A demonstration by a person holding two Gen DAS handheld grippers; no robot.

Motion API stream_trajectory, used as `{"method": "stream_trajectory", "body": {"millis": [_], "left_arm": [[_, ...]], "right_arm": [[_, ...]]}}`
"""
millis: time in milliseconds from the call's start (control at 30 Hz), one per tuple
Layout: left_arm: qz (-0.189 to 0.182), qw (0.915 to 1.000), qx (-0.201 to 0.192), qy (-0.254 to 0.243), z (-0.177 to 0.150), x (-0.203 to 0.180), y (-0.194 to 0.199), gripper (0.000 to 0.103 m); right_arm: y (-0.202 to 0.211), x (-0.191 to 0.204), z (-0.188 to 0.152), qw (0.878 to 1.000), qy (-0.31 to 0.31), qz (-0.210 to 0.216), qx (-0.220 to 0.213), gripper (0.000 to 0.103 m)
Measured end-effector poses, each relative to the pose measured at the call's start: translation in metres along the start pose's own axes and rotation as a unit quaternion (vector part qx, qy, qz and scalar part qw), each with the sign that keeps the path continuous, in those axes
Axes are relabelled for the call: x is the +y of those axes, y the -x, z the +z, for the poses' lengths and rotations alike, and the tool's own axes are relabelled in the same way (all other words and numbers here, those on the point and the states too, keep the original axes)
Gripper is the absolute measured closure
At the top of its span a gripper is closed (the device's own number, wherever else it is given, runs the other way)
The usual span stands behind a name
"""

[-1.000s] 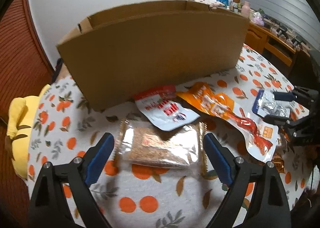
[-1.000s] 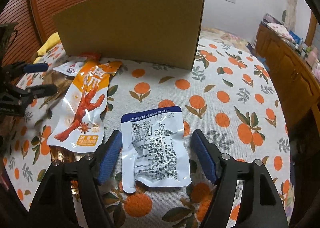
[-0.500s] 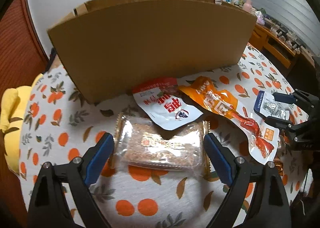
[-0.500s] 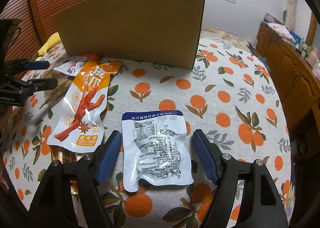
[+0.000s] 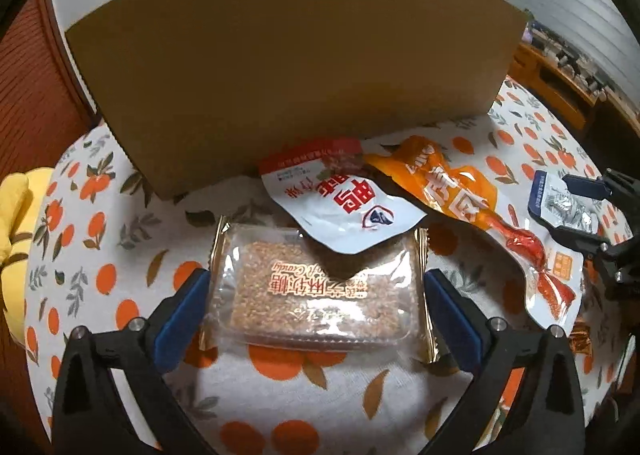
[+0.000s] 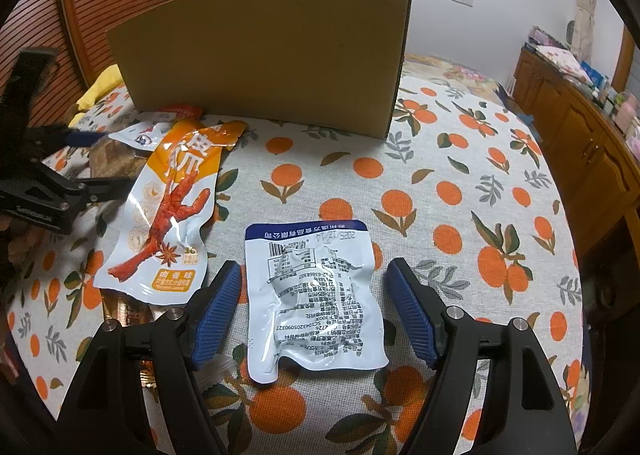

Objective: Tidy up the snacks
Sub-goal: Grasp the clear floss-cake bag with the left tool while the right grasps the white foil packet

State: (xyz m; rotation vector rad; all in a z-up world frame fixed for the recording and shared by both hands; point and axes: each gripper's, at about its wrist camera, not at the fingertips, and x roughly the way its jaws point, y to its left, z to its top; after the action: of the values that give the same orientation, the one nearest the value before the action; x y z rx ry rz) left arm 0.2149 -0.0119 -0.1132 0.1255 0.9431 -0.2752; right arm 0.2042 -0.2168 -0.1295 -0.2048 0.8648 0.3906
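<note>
On my left wrist view the clear sesame-candy pack (image 5: 316,287) lies flat on the orange-print tablecloth (image 5: 120,255), straight between the blue pads of my left gripper (image 5: 316,303); its jaws are opening and stand wide to either side of the pack, the pads just beside its crimped ends, and I cannot tell whether they brush them. A white pouch with a red top (image 5: 340,203) lies over the far edge of that pack, its upper end against the foot of the cardboard box (image 5: 296,67) that stands upright at the back of the table. To the right of it, the long orange chicken-foot pouch (image 5: 480,215) runs diagonally toward the near right, one corner tucked by the white pouch. On my right wrist view the silver-white pouch with a blue top band (image 6: 312,295) lies label side up between the pads of my right gripper (image 6: 314,311); those jaws stand apart with a gap on each side, so nothing is clamped. The orange pouch (image 6: 168,211) lies just left of it, and some gold-edged wrapper peeks out under its near end, too hidden to name. Further left the left gripper's dark frame reaches in over the brown pack. A yellow plush toy (image 5: 16,215) sits at the table's left edge, a wooden sideboard (image 6: 580,127) along the right wall.
</note>
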Motion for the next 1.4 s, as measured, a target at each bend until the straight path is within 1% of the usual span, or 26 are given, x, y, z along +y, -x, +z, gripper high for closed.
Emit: {"method": "stream_trajectory", "body": {"millis": [267, 367, 400, 533, 733, 967, 1400], "left_arm": [[-0.002, 1.0000, 0.003, 0.001, -0.001, 0.000, 0.003, 0.001], [-0.002, 1.0000, -0.001, 0.003, -0.002, 0.001, 0.007, 0.010], [-0.002, 1.0000, -0.003, 0.004, -0.005, 0.003, 0.010, 0.016], [-0.010, 0.9999, -0.002, 0.006, -0.013, 0.007, 0.019, 0.021], [-0.013, 0.9997, -0.008, 0.018, -0.027, 0.013, 0.032, 0.022], [-0.006, 0.9993, -0.032, 0.019, -0.038, 0.012, 0.057, 0.022], [-0.012, 0.9974, -0.067, 0.024, -0.036, 0.001, 0.083, 0.022]], "right_arm": [[0.000, 0.000, 0.000, 1.000, 0.000, 0.000, 0.000, 0.026], [0.000, 0.000, 0.000, 1.000, 0.000, 0.000, 0.000, 0.026], [0.000, 0.000, 0.000, 1.000, 0.000, 0.000, 0.000, 0.026], [0.000, 0.000, 0.000, 1.000, 0.000, 0.000, 0.000, 0.026], [0.000, 0.000, 0.000, 1.000, 0.000, 0.001, 0.000, 0.026], [0.000, 0.000, 0.000, 1.000, 0.000, 0.001, 0.000, 0.026], [0.000, 0.000, 0.000, 1.000, 0.001, 0.000, 0.000, 0.026]]}}
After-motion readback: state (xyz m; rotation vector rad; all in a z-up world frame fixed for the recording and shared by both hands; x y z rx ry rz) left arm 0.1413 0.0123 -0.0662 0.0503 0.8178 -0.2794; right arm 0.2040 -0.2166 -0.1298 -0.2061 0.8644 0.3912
